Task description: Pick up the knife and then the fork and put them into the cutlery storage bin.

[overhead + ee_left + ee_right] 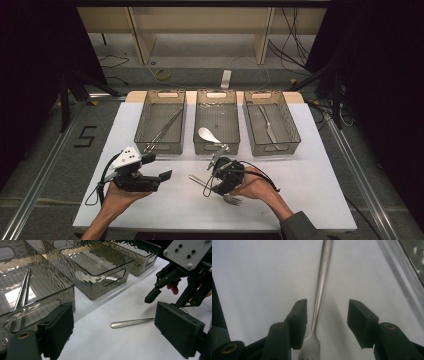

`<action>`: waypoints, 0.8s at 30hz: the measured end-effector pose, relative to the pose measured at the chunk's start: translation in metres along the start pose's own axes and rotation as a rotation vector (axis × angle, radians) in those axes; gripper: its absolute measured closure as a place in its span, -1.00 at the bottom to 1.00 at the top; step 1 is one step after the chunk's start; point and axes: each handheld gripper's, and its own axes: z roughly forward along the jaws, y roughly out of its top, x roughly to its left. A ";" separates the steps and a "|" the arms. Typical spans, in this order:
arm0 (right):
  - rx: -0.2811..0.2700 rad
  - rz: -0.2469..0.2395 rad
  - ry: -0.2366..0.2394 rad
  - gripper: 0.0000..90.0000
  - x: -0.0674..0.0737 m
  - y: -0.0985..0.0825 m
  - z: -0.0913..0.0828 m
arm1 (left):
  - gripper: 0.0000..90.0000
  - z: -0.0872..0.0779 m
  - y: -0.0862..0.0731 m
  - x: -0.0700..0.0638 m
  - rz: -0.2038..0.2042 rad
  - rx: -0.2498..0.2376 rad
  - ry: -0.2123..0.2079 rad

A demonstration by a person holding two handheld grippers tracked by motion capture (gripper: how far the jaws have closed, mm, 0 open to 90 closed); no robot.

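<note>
A metal fork (pixel 231 199) lies flat on the white table sheet (pixel 310 185), tines toward the person. My right gripper (pixel 210 176) is lowered over it. In the right gripper view the fork's handle (pixel 322 285) runs between the two black pads (pixel 299 315), nearer the left one, with a gap on both sides, so the right gripper (pixel 327 312) is open. My left gripper (pixel 157 167) hovers to the left, open and with nothing in it. The left gripper view looks past its own wide-set jaws (pixel 115 330) at the fork handle (pixel 132 322) and the right gripper (pixel 165 301).
Three clear bins stand in a row at the back of the sheet. The left bin (pixel 141 117) holds long metal sticks (pixel 165 127), the middle bin (pixel 216 150) a spoon (pixel 207 134), the right bin (pixel 295 127) a knife (pixel 267 125). Cables and stands surround the table.
</note>
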 end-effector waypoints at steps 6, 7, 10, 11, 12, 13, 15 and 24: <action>0.002 -0.024 0.004 0.24 0.000 0.000 0.001 | -0.66 0.000 0.000 0.000 -0.001 0.001 0.000; 0.011 -0.020 0.004 0.25 0.001 0.000 0.001 | -0.66 0.000 0.000 0.000 -0.001 0.000 0.000; 0.006 -0.031 0.002 0.31 0.001 0.000 0.003 | -0.66 0.000 0.000 0.000 -0.002 0.001 -0.001; 0.005 -0.034 0.001 0.32 0.001 0.000 0.004 | -0.66 0.000 0.000 0.000 -0.001 0.002 0.000; 0.009 -0.038 -0.001 0.33 0.001 0.000 0.005 | -0.66 0.000 0.000 0.000 -0.002 0.002 -0.001; 0.011 -0.031 0.000 0.33 0.002 0.000 0.006 | -0.66 0.000 0.000 0.000 -0.002 0.001 -0.001; 0.023 -0.041 0.000 0.34 0.002 0.000 0.008 | -0.66 0.000 0.000 0.000 -0.002 0.003 -0.001; 0.056 -0.047 0.023 0.49 0.005 -0.001 0.017 | -0.66 0.000 0.000 0.001 -0.007 0.002 -0.002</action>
